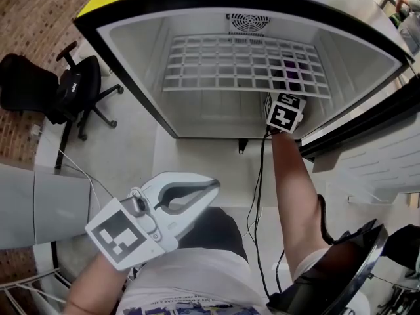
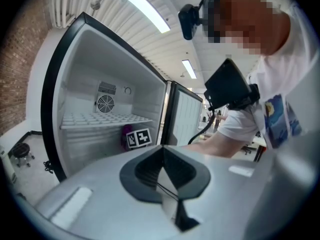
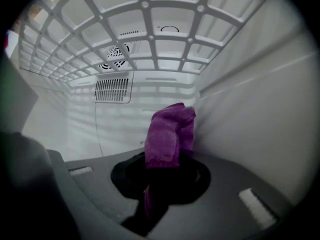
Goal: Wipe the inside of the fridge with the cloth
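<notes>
White plastic fridge stood open before me, wire shelf across upper part. My left gripper hung outside, jaws together, nothing between them. My right gripper reached in under shelf, clamped on purple cloth, just beside right wall. I judged cloth light, soft, floppy. Best gripped at bunched fold, with free end out for rubbing.

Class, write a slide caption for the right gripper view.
Right hand-held gripper holds a purple cloth under the wire shelf inside the fridge.
</notes>
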Tool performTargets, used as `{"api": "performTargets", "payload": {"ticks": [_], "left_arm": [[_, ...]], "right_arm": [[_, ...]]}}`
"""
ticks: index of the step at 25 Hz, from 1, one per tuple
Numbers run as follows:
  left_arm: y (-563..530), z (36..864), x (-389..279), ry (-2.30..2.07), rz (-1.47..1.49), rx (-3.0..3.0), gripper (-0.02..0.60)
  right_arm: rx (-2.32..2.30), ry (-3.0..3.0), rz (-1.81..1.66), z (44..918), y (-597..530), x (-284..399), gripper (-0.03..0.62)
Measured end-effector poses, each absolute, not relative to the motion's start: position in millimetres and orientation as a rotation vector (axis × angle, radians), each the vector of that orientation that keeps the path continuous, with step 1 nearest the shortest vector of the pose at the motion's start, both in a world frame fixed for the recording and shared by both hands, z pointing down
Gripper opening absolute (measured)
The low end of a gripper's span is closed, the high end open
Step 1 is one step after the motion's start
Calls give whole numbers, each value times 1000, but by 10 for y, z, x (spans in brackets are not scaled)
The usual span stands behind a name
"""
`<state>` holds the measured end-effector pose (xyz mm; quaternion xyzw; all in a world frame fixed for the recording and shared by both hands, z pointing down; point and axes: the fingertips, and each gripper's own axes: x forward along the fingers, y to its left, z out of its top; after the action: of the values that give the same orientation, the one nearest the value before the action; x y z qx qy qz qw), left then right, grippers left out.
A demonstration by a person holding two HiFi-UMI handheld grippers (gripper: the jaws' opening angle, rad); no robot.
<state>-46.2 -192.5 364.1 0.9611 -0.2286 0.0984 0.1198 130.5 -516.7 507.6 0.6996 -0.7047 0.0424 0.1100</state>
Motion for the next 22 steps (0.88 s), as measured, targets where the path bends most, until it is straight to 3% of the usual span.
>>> {"api": "performTargets", "payload": {"ticks": [22], "left_arm": [[-1899, 3574, -571, -674, 312, 2784, 6]], "right_arm": [[1804, -2306, 172, 5125, -5236, 634, 54]]}}
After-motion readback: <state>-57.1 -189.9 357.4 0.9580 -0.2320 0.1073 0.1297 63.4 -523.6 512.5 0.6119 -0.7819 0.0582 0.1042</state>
